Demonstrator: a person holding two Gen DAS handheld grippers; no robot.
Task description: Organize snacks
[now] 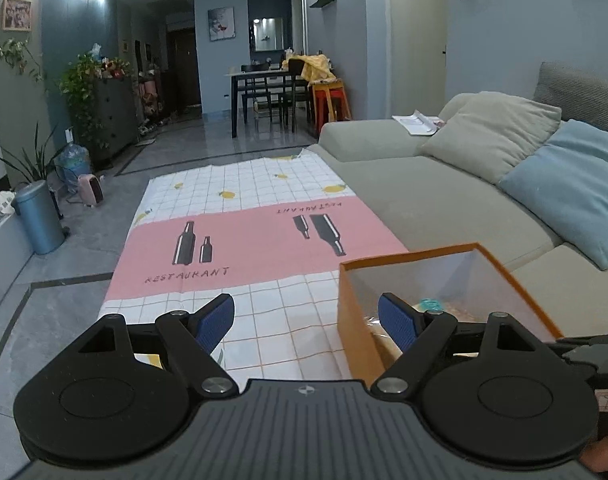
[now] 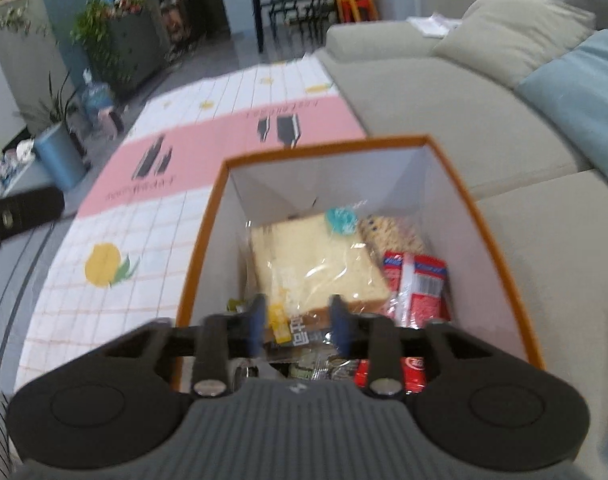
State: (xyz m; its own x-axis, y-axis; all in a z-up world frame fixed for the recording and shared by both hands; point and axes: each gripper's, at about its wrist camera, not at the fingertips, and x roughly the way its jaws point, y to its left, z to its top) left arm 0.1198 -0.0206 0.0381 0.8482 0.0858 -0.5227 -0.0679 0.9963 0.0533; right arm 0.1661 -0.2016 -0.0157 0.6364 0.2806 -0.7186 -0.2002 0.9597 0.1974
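Note:
An orange box (image 2: pixel 324 148) with white inner walls stands on the checked mat beside the sofa. Inside it lie a bagged slice of bread (image 2: pixel 316 256) with a teal clip, a red snack packet (image 2: pixel 420 284), a speckled bar (image 2: pixel 392 232) and smaller wrappers at the near end. My right gripper (image 2: pixel 299 316) hovers over the box's near end with its blue pads apart; the bread bag shows between them, but they do not press on it. My left gripper (image 1: pixel 306 308) is wide open and empty above the mat, its right finger over the near left corner of the box (image 1: pixel 408 258).
The pink and white mat (image 1: pixel 243 240) covers the floor ahead. A beige sofa (image 1: pixel 424 192) with a beige cushion and a blue one runs along the right. A blue bin (image 1: pixel 39 216) and plants stand at the left. A dining table stands far back.

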